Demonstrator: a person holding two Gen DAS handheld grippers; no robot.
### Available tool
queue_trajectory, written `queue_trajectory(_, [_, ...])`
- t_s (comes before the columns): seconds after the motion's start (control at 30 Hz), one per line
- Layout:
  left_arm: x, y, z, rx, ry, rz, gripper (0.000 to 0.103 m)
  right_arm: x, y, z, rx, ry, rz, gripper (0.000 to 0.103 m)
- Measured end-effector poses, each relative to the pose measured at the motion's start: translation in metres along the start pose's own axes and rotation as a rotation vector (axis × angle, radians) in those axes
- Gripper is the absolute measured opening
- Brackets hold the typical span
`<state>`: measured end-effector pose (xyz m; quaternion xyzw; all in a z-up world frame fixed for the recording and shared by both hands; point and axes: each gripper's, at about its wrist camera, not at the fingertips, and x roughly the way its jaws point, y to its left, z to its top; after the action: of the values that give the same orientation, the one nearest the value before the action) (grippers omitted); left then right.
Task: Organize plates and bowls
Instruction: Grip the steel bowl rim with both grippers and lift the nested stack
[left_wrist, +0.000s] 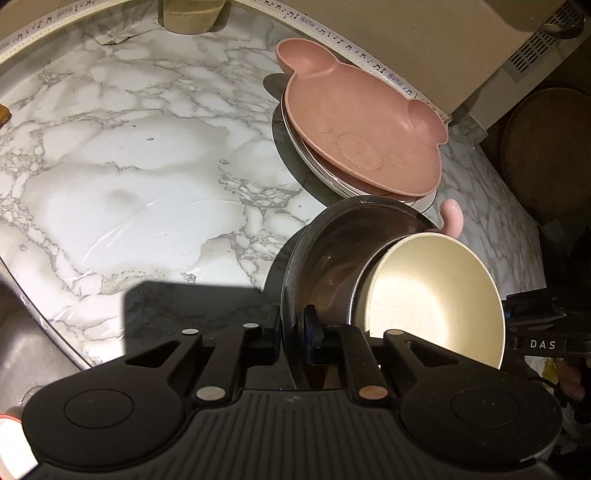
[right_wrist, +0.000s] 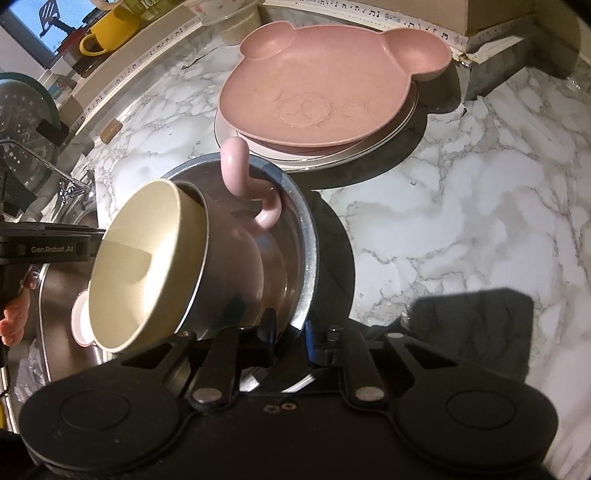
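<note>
The marble-patterned bench (left_wrist: 122, 177) carries two groups of dishes, and the step in hand looks like gathering the bowls into one nest while the plates already sit stacked. At the far side, near the wall trim, the pink bear-shaped plate (right_wrist: 317, 88) lies on top of a white plate (right_wrist: 399, 125), whose rim shows beneath it; that pile seems settled. Nearer, a stainless steel bowl (left_wrist: 332, 243) stands tipped up on its edge just in front of the plates, and inside it leans a pink mug-like bowl with a curled handle (right_wrist: 255, 199), which in turn holds a cream bowl (left_wrist: 436, 288) tilted toward the sink (right_wrist: 55, 295) side. The left gripper (left_wrist: 295, 332) has its jaws drawn narrow on the near rim of the steel bowl, one pad outside the wall and one inside, so it is holding that bowl. The right gripper (right_wrist: 291, 336) is likewise closed down on the steel rim from the opposite side, pinching the wall between its pads. With both grips on the same rim, the nest is probably about to be tipped back level or carried as one. The next move calls for the two hands to turn together and slowly, since the inner bowls only lean loose and could slide out toward the sink. Setting the steel bowl flat beside the plates, not against them, would finish this part.
</note>
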<state>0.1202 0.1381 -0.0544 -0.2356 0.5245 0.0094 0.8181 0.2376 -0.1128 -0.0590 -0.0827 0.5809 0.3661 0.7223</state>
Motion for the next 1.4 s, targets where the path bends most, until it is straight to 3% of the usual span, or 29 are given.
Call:
queue_trajectory(0.3, [-0.006, -0.009, -0.003, 0.007, -0.042, 0.037, 0.010, -0.010, 0.004, 0.002, 0.003, -0.028, -0.039, 0.013])
queue_trajectory(0.67, [-0.014, -0.022, 0.017, -0.004, -0.030, 0.046, 0.010, -0.021, -0.007, 0.025, 0.055, -0.029, -0.056, 0.011])
queue_trajectory(1.4, [-0.017, -0.045, 0.104, 0.032, -0.045, 0.112, 0.010, -0.036, -0.025, 0.099, 0.109, -0.085, -0.064, 0.011])
